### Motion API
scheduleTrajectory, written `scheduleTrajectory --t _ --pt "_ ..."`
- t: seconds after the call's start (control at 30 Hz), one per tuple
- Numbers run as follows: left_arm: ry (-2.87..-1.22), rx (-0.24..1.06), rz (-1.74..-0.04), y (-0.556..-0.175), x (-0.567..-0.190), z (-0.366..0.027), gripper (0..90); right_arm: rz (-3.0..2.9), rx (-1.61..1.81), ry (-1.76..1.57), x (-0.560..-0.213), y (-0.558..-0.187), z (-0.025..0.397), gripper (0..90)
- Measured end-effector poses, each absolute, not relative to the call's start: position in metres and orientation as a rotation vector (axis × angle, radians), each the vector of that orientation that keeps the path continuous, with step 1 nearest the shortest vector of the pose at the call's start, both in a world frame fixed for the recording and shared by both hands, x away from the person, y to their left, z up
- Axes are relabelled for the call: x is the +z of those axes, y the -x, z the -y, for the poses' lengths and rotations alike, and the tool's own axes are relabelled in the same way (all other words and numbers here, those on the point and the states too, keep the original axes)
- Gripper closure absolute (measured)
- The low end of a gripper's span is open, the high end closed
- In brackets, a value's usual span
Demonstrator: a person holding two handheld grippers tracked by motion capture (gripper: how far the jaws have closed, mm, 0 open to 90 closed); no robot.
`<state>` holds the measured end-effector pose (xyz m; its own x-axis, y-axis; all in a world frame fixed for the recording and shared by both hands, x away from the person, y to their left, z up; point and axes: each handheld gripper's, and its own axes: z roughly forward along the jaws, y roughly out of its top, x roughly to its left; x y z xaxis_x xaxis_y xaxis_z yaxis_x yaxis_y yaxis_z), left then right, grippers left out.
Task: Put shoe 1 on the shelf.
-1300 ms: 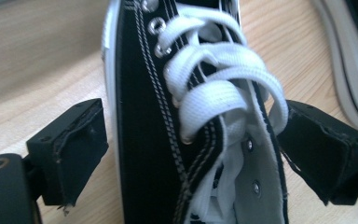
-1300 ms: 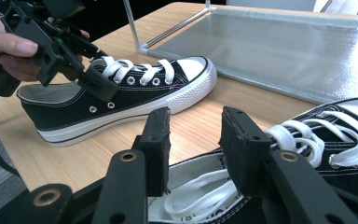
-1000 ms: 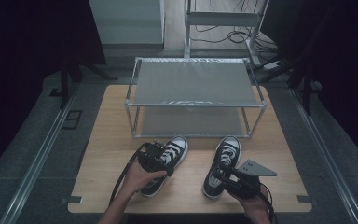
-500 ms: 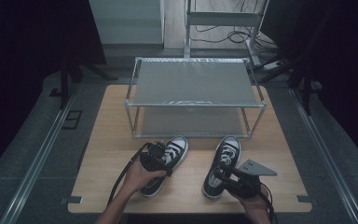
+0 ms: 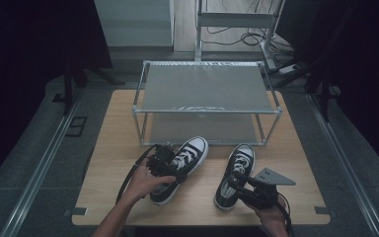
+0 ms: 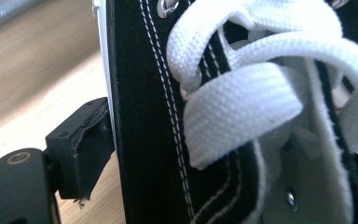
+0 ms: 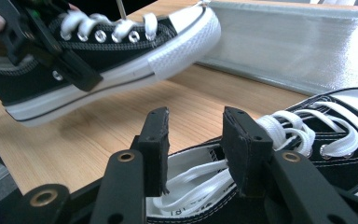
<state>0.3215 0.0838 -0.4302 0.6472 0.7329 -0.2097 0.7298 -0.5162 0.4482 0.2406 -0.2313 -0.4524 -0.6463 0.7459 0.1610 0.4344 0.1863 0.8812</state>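
Observation:
Two black canvas sneakers with white laces and toe caps are on the wooden table. My left gripper (image 5: 165, 160) is shut on the left sneaker (image 5: 182, 168) at its laced side. In the left gripper view, one pad (image 6: 81, 154) presses the black canvas (image 6: 144, 116). In the right gripper view this sneaker (image 7: 121, 51) hangs tilted, toe up, off the table. My right gripper (image 5: 244, 187) is at the heel end of the right sneaker (image 5: 237, 170). Its jaws stand open (image 7: 196, 149) over the sneaker's opening and laces (image 7: 307, 130).
A two-tier metal shoe rack (image 5: 207, 89) with grey shelves stands at the back of the table (image 5: 113, 163), just beyond the sneaker toes. Its lower shelf (image 7: 298, 42) is close ahead in the right gripper view. The floor around the table is dark.
The left sneaker has risen slightly and shifted forward toward the rack in my left gripper. The right gripper and right sneaker have hardly moved.

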Motion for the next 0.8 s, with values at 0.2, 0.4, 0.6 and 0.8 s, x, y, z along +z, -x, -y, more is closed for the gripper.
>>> scheduleTrajectory --t 0.2,0.4,0.6,0.8 --pt "-2.341 0.011 -1.115 -0.323 -0.414 -0.085 16.2 -2.156 1.444 -1.132 -0.452 -0.241 0.233 61.0" --pt "-2.329 0.021 -1.085 -0.323 -0.4 -0.085 16.2 -2.153 1.44 -1.135 -0.451 -0.241 0.234 61.0" --pt "-2.311 0.025 -1.036 -0.322 -0.381 -0.083 16.2 -2.16 1.433 -1.134 -0.452 -0.242 0.234 60.8" --pt "-2.302 0.036 -1.002 -0.323 -0.367 -0.077 16.2 -2.163 1.428 -1.142 -0.453 -0.242 0.234 60.7"
